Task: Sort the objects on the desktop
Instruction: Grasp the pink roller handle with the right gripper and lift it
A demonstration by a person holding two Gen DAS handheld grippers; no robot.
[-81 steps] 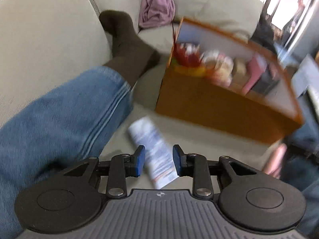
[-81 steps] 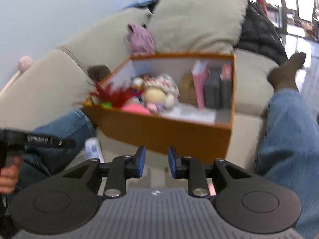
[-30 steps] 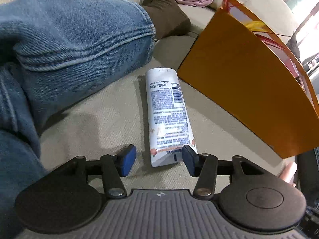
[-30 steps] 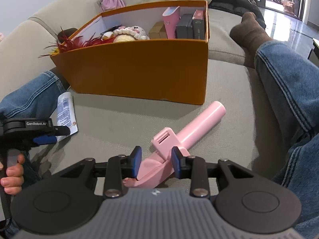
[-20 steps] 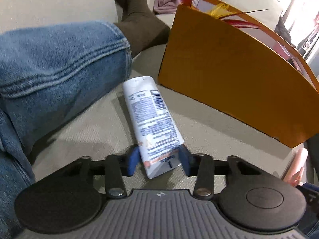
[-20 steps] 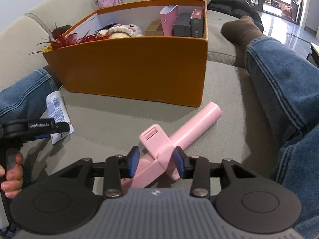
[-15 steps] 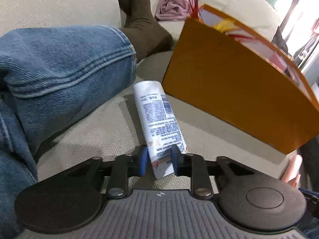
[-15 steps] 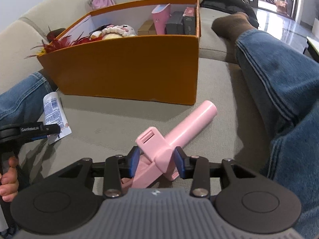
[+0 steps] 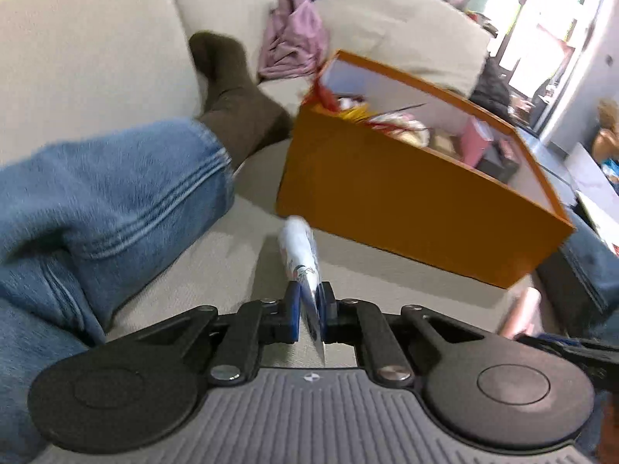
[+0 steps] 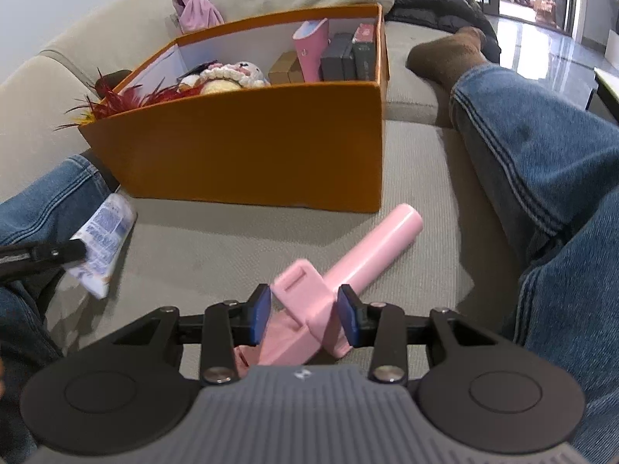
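A: Left gripper (image 9: 308,315), status?

B: Jaws clamped on the crimped flat tail of the white tube (image 9: 300,255). Tube is off the sofa cushion (image 10: 216,247), cap end pointing at the near-left corner of the orange box (image 9: 406,208). Left view is blurry, print unreadable there.

A: How does it handle?

B: My guess: light, soft plastic, squeezable. The flat seam is the stiffest bit, so that hold is fine, but the body hangs out in front and can swing. A hard squeeze on the belly could push paste out.

A: Right gripper (image 10: 303,319)?

B: Jaws apart, straddling the blocky head of the pink tool (image 10: 348,266). Not closed on it. Whether the pads touch it, can't tell. Tool lies flat on the cushion, round handle pointing far-right toward the box's near-right corner, close to it but apart.

A: Handling?

B: Looks like rigid, smooth plastic, light. Square head gives flat faces for the jaws; the round handle would likely roll or slip. Head end is the place.

A: Surface and room?

B: No tabletop, it's a beige fabric sofa, soft, so things sink and tilt a bit. Person's jeans legs (image 10: 541,178) on both sides, socked feet far. Box already holds red feathers (image 10: 116,102) at left, a plush toy (image 10: 228,75) in the middle, and a pink case (image 10: 311,48) and dark boxes at right. Pink cloth (image 10: 197,11) and a cushion behind it. Bright doorway far right.
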